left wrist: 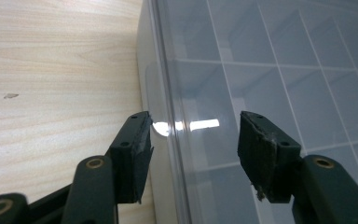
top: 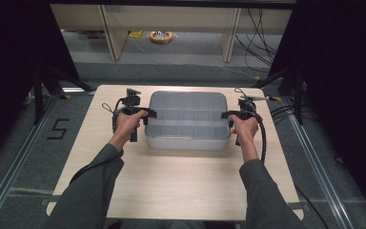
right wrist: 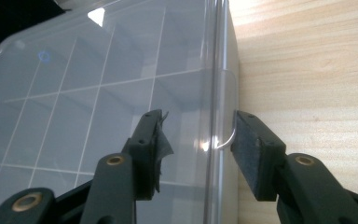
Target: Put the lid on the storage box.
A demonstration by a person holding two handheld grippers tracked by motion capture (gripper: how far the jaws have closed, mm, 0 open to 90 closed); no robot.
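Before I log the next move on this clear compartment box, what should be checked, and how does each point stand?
1. Left gripper straddles the box's left lid edge: ok.
2. Left pads press the lid: not ok, gaps show.
3. Right gripper straddles the right-edge latch tab: ok.
4. Right pads clamped on the tab: cannot tell.
5. Latch released: cannot tell.
6. Box flat on the table: ok.

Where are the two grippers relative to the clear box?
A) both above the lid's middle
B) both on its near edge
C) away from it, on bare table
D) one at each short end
D: in the high view the left gripper sits at the left end of the box and the right gripper at its right end, each with its jaws astride the lid edge.
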